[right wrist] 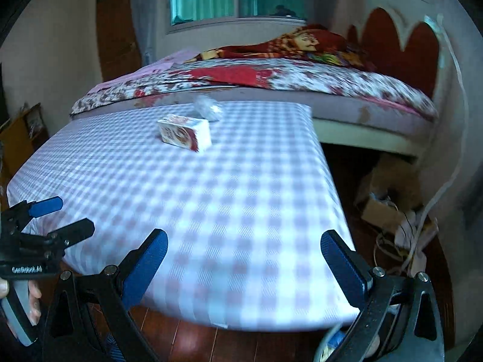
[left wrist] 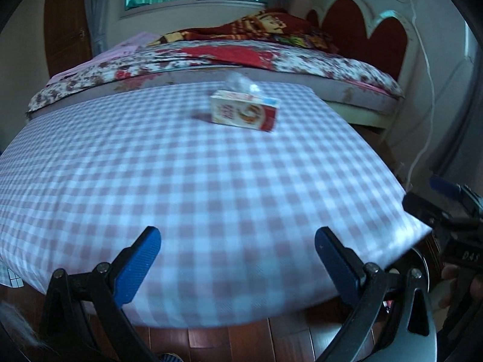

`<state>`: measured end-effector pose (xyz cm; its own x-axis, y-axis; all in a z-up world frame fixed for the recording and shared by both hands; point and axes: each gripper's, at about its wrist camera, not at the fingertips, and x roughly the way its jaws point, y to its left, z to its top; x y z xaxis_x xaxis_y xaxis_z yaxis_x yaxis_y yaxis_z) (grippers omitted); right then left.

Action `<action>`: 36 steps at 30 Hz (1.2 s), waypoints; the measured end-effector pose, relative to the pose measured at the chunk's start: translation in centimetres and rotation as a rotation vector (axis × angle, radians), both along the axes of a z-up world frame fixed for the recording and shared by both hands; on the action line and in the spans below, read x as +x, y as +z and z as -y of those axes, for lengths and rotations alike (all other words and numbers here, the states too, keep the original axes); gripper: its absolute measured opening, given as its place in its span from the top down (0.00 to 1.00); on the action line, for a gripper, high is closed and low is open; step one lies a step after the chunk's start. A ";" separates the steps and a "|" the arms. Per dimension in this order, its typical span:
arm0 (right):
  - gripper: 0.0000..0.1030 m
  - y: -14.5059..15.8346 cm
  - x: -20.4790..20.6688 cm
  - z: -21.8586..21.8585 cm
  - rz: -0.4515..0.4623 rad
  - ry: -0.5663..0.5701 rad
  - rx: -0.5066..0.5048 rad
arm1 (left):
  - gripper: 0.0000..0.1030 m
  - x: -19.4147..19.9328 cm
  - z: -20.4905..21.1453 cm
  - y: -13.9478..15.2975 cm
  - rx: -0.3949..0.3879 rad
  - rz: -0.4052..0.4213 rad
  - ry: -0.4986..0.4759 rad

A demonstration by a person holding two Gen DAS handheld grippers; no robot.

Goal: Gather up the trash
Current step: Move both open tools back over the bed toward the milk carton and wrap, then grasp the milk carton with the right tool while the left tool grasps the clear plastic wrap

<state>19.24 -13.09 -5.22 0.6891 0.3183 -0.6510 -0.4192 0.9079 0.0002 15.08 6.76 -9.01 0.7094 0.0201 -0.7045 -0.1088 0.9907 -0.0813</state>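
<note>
Both grippers hover low at the near edge of the checked worktop (left wrist: 211, 181), fingers spread wide and holding nothing: the left gripper (left wrist: 237, 252), the right gripper (right wrist: 244, 256). Far across it sits a box (left wrist: 244, 111) with crumpled plastic (left wrist: 240, 81) just behind. Only the right view shows floor clutter (right wrist: 392, 211) beside the worktop.

Faintly legible: "DAS" on the right gripper (left wrist: 452, 211) body; carton (left wrist: 244, 111) print too blurred.
</note>
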 end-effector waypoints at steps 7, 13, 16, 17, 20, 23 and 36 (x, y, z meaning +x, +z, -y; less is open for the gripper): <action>0.01 -0.5 5.6 -5.2 -0.004 0.093 -0.025 | 0.01 3.1 -4.4 -0.3 0.009 -0.007 0.070; 0.01 -1.8 11.0 -9.8 -0.042 0.144 -0.052 | 0.01 7.1 -7.1 -1.4 0.023 -0.041 0.087; 0.01 -2.5 13.7 -11.4 -0.062 0.155 -0.054 | 0.01 9.0 -7.7 -1.7 0.005 -0.043 0.079; 0.01 -2.7 14.5 -11.7 -0.068 0.159 -0.055 | 0.01 9.6 -7.8 -1.8 0.000 -0.042 0.078; 0.01 -3.4 16.8 -13.1 -0.092 0.177 -0.058 | 0.01 11.2 -8.0 -2.1 -0.009 -0.043 0.072; 0.01 -3.8 18.1 -14.8 -0.087 0.216 -0.080 | 0.01 12.6 -8.5 -2.5 -0.011 -0.050 0.072; 0.65 -3.5 17.9 -13.0 -0.130 0.133 -0.031 | 0.07 15.9 -7.8 -2.6 -0.028 -0.051 0.032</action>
<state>37.10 -0.08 -8.69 0.5519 0.3800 -0.7423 -0.5341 0.8447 0.0354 30.99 14.59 -11.61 0.6720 0.0218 -0.7402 -0.1448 0.9841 -0.1025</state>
